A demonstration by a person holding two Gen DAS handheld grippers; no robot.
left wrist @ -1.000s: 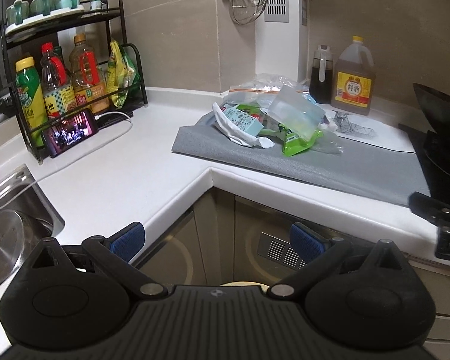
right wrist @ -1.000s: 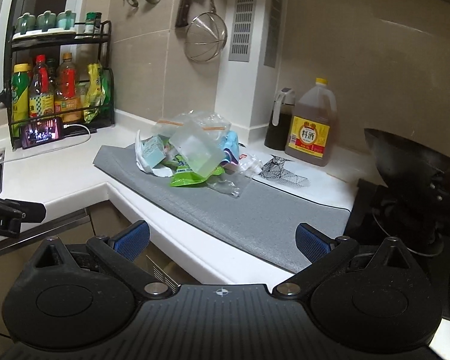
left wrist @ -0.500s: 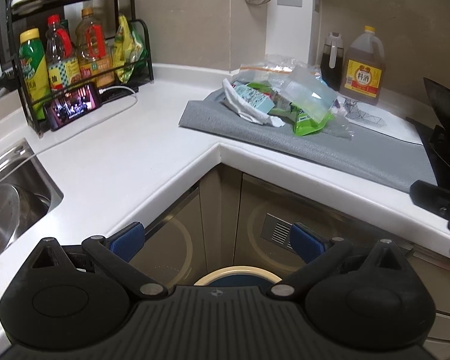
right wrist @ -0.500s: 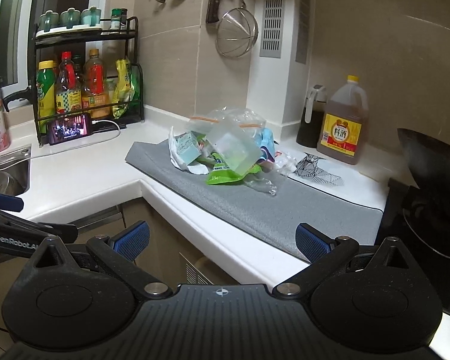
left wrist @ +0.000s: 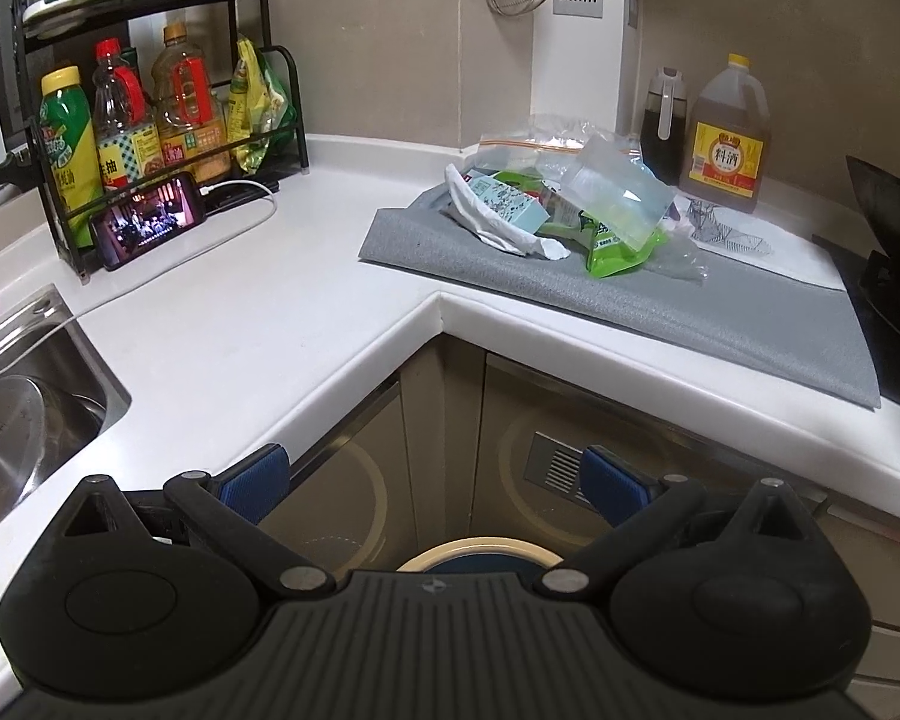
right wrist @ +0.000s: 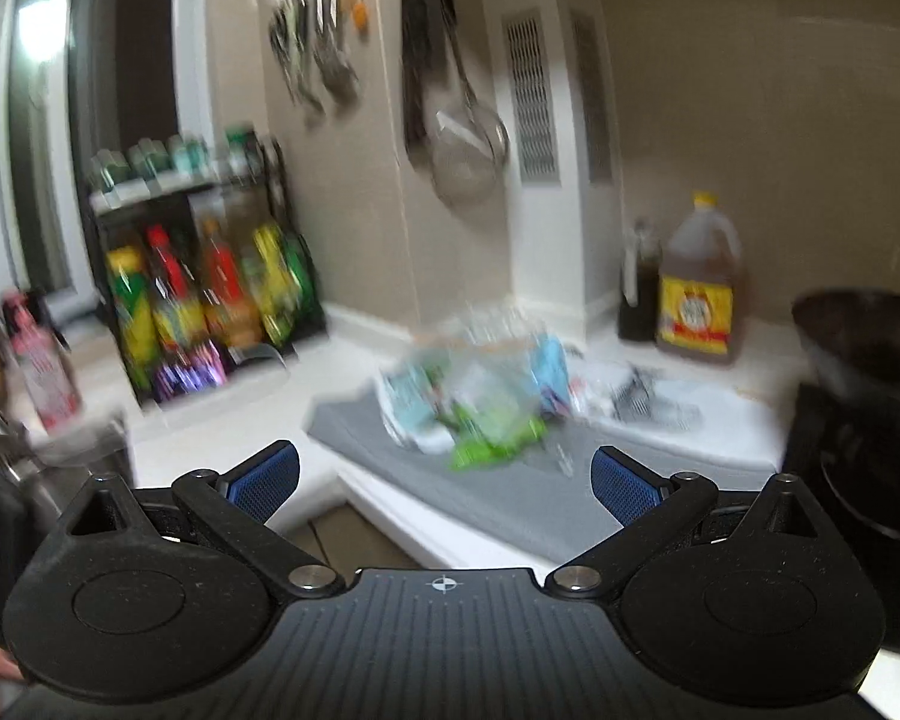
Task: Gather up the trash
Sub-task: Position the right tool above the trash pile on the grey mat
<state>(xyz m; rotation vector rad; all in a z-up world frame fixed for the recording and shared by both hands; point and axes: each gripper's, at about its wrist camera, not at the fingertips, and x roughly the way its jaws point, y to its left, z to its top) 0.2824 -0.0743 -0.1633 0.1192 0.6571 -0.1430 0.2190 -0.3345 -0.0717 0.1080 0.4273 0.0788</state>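
A pile of trash [left wrist: 561, 213] lies on a grey mat [left wrist: 660, 306] on the white counter: a green wrapper, a white crumpled bag, a teal carton, clear plastic bags. The right wrist view is blurred and shows the same trash pile [right wrist: 480, 402] ahead. My left gripper [left wrist: 435, 483] is open and holds nothing; it hangs in front of the counter's inner corner, well short of the pile. Below it shows the cream rim of a bin [left wrist: 480, 549]. My right gripper [right wrist: 444, 477] is open with nothing in it, above the counter edge and short of the pile.
A black rack [left wrist: 150, 120] of bottles and a lit phone [left wrist: 150, 225] stand at the back left. A steel sink [left wrist: 24, 414] is at the left. An oil jug [left wrist: 726, 138], a dark bottle [left wrist: 660, 126] and a wok [left wrist: 894, 204] on the stove stand at the right.
Both grippers have pulled back and risen. The right view swung left and blurred. The bin rim has come into the left wrist view. Both stay open.
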